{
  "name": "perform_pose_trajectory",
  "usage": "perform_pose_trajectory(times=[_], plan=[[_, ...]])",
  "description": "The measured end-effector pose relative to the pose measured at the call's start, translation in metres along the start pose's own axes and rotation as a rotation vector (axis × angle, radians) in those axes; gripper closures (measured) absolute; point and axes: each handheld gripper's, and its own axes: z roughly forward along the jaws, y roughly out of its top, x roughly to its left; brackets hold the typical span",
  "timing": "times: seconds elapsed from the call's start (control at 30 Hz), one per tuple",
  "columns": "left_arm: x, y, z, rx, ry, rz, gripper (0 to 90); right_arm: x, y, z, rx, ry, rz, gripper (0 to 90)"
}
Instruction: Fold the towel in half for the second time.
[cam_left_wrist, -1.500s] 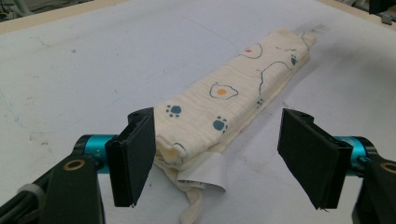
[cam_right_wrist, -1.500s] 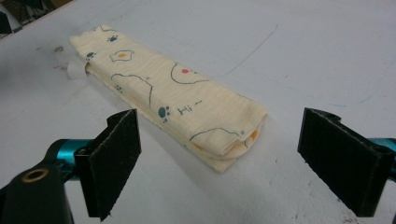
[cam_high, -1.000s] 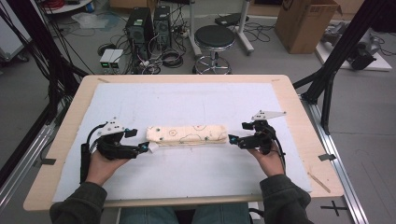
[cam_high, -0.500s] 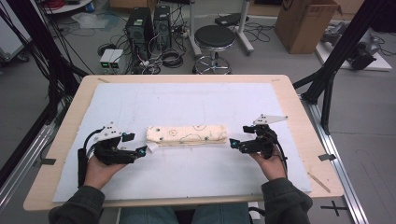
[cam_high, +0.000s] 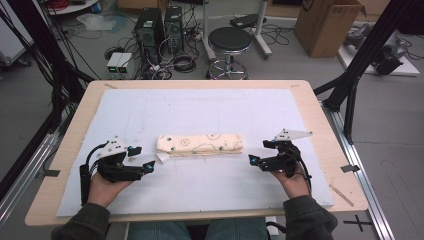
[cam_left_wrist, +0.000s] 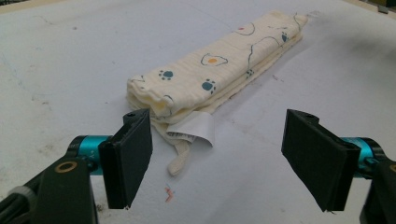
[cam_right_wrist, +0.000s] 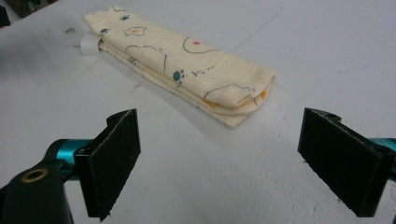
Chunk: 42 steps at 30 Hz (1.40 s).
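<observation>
While the folded cloth (cam_high: 200, 144) is lying across the table (cam_high: 320, 125), nothing is touching it. The left hand-held gripper (cam_high: 150, 166) is hovering spread just left of it. The right hand-held gripper (cam_high: 252, 160) is hovering spread just right.

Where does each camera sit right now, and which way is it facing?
High view: above the person's side, looking forward and down on the table; forearms, left gripper, right gripper.
Left gripper view: between open jaws, facing the folded cloth, tag end.
Right gripper view: between open jaws, facing the other end.
All share the cloth.
</observation>
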Motion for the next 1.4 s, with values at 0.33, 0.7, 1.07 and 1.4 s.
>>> perform_pose_trajectory(times=[0.33,0.7,1.07,1.4], plan=[[-0.004,-0.010,-0.008,0.010,0.019,0.014,24.1,-0.001,-0.011,-0.008,0.000,-0.017,0.010,12.2],[-0.007,-0.020,-0.021,0.008,0.044,0.020,23.6,-0.001,-0.024,-0.019,-0.005,-0.034,0.025,12.2],[-0.011,-0.026,-0.026,0.016,0.058,0.031,23.6,0.001,-0.040,-0.029,0.008,-0.044,0.028,12.2],[-0.008,-0.030,-0.021,0.028,0.066,0.033,23.6,0.002,-0.047,-0.025,0.033,-0.051,0.022,12.2]])
